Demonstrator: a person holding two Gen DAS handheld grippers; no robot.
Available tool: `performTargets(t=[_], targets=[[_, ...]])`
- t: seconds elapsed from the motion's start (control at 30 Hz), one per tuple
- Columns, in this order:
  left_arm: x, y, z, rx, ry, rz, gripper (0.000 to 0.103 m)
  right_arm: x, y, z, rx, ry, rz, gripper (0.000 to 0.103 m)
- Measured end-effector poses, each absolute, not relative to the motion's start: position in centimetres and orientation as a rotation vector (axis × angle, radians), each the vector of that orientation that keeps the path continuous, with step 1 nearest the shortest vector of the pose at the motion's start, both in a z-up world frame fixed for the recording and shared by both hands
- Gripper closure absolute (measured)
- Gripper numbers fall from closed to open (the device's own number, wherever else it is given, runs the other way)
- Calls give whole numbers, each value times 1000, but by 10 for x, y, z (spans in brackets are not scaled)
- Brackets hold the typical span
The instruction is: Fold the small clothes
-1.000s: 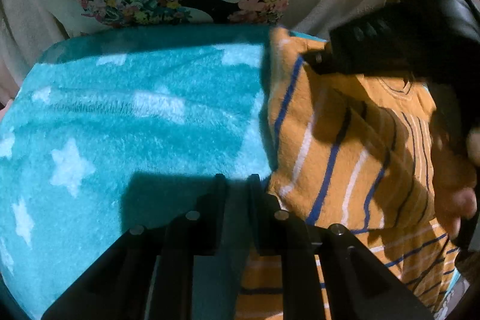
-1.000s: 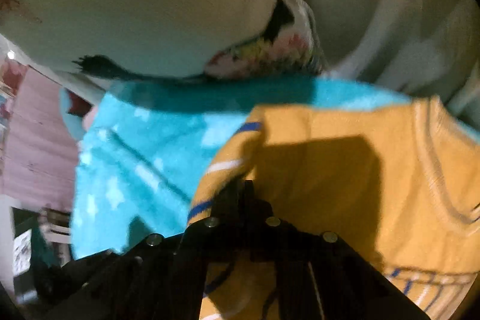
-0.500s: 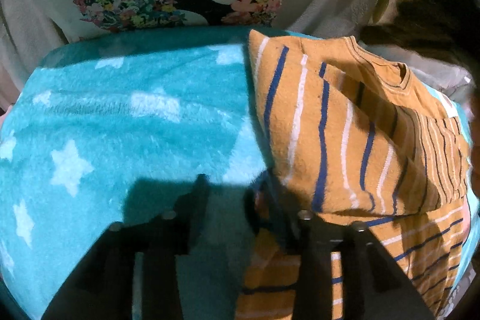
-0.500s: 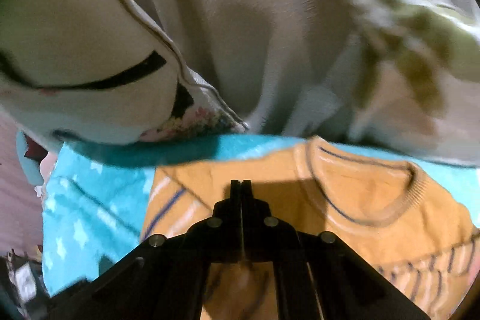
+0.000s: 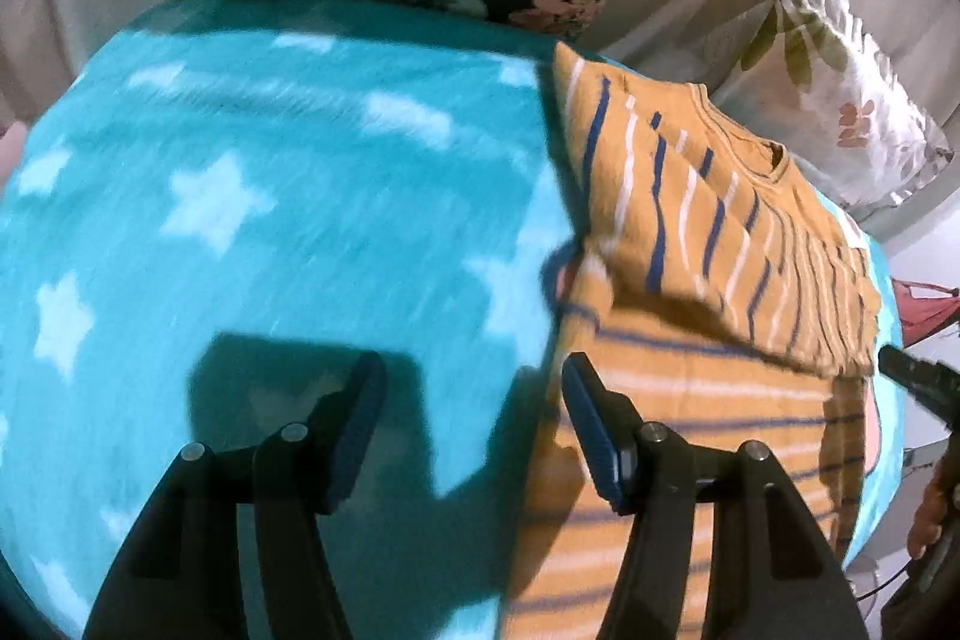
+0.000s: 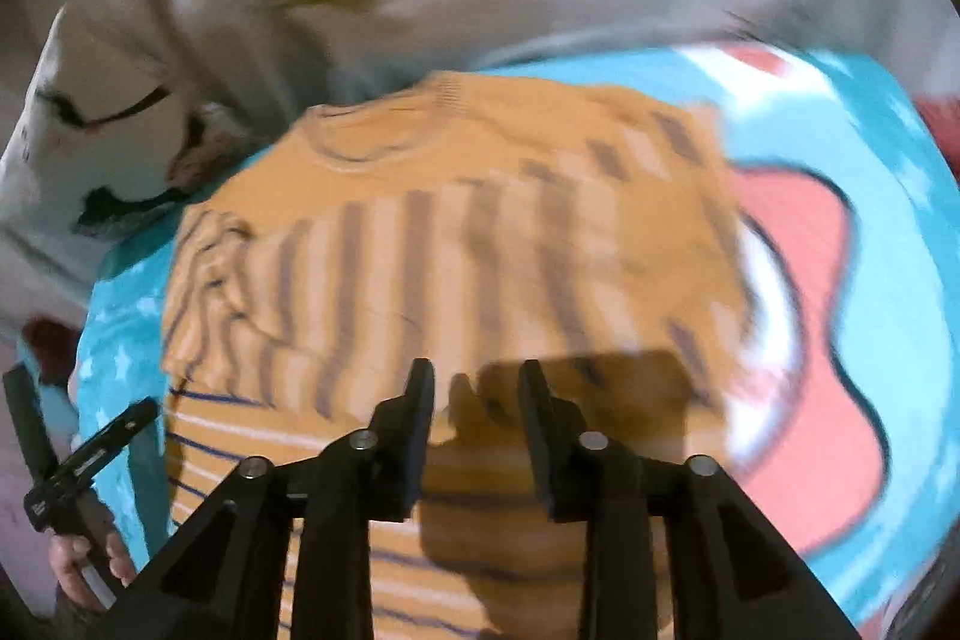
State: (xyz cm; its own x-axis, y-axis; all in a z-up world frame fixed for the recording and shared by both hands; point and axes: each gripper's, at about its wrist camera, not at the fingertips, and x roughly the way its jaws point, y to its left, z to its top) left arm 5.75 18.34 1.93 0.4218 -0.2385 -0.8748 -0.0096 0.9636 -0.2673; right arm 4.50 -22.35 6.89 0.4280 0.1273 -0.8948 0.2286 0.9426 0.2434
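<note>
With one side of the striped shirt [image 5: 708,232] folded over, both grippers' jaws have just been opening, empty. Next comes gripping the opposite side.

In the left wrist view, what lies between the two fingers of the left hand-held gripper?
Only bare turquoise star blanket, partly in shadow. The orange striped shirt begins at the right finger, and the left hand-held gripper holds nothing.

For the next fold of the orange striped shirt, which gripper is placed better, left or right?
Probably the right gripper: its open fingers hang over the orange striped shirt. The left gripper is mostly over the blue star blanket, at the shirt's edge.
</note>
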Motion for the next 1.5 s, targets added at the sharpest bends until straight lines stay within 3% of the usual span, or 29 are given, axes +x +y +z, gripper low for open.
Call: performTargets(t=[0.23,0.37,0.6,0.97,1.4,1.43,1.5], targets=[[-17,193,9,-334,1158,-157,43,-40,-283,55,404,1122,-164,66],[-53,181,0,-387,1172,-187,43,-88,-298,41,412,1152,-161,59],[-118,149,-2,-380,1151,-254,43,-158,-302,4,658,1173,48,58],[-157,155,-13,-612,1137,-325,47,-189,-272,-37,1022,1182,362,58],[-169,160,-17,-683,1165,-355,48,-191,-239,-52,1026,1266,390,56],[-170,159,-17,-676,1173,-355,48,-191,-238,-48,1021,1261,389,56],[-173,156,-18,-668,1186,-358,60,-192,-238,-41,1016,1251,400,61]])
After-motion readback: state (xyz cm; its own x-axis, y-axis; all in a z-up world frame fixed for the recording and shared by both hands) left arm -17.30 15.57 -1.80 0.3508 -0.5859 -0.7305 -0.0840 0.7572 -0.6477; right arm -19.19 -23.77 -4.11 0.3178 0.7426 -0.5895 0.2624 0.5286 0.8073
